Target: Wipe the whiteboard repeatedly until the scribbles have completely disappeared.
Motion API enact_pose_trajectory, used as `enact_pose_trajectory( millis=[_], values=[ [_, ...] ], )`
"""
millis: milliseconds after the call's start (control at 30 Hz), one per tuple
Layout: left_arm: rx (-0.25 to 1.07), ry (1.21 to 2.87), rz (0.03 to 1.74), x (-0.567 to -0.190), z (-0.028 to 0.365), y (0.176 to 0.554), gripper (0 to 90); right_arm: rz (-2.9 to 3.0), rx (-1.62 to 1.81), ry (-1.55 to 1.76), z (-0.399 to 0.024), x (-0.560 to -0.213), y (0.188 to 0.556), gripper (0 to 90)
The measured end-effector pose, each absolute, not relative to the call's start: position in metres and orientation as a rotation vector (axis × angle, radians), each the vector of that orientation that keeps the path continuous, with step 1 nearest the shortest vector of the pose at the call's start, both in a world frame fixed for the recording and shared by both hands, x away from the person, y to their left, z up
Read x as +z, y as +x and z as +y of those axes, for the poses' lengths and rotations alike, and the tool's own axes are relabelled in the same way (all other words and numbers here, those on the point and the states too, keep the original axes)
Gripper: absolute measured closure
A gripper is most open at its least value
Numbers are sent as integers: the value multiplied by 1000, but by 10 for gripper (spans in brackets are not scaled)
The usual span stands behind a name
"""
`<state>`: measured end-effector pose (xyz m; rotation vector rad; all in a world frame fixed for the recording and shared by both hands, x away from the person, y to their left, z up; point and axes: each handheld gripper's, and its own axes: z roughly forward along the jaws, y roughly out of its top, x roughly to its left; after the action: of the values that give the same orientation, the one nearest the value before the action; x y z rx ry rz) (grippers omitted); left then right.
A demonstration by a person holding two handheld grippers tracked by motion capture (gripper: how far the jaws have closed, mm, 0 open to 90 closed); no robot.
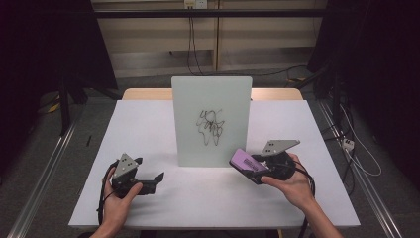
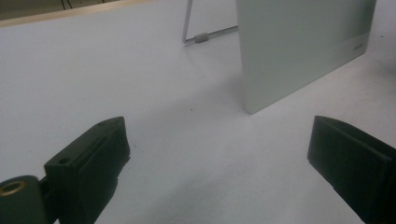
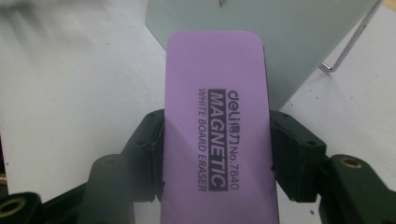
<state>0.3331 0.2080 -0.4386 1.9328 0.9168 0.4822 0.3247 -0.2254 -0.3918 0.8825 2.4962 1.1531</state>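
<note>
Eraser (image 3: 217, 126), purple, sits clamped between the jaws of the right gripper (image 1: 257, 167), low over the worktop (image 1: 148, 129) just right of the upright whiteboard (image 1: 211, 99), which bears a black scribble (image 1: 210, 124). The left gripper (image 1: 148, 182) rests on the worktop left of the board, jaws spread wide, nothing between them.

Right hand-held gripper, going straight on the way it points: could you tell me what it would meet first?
Probably the whiteboard. The right hand-held gripper holds the purple eraser aimed at the board's lower part; the eraser's front end would likely touch first, though depth is unclear.
</note>
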Motion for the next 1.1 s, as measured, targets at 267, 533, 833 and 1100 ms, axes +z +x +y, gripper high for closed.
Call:
enact_pose_trajectory(
  millis=[267,533,833,1100],
  values=[
    [489,1936,921,-438,206,332,54,2484,1167,816,-217,-384,325,416],
    [485,1941,912,-438,203,334,54,2464,1211,764,-210,-369,335,417],
    [484,1929,914,-437,206,333,54,2438,1246,723,-203,-355,344,417],
    [480,1944,909,-439,204,335,55,2372,1318,673,-197,-338,354,417]
  ],
)
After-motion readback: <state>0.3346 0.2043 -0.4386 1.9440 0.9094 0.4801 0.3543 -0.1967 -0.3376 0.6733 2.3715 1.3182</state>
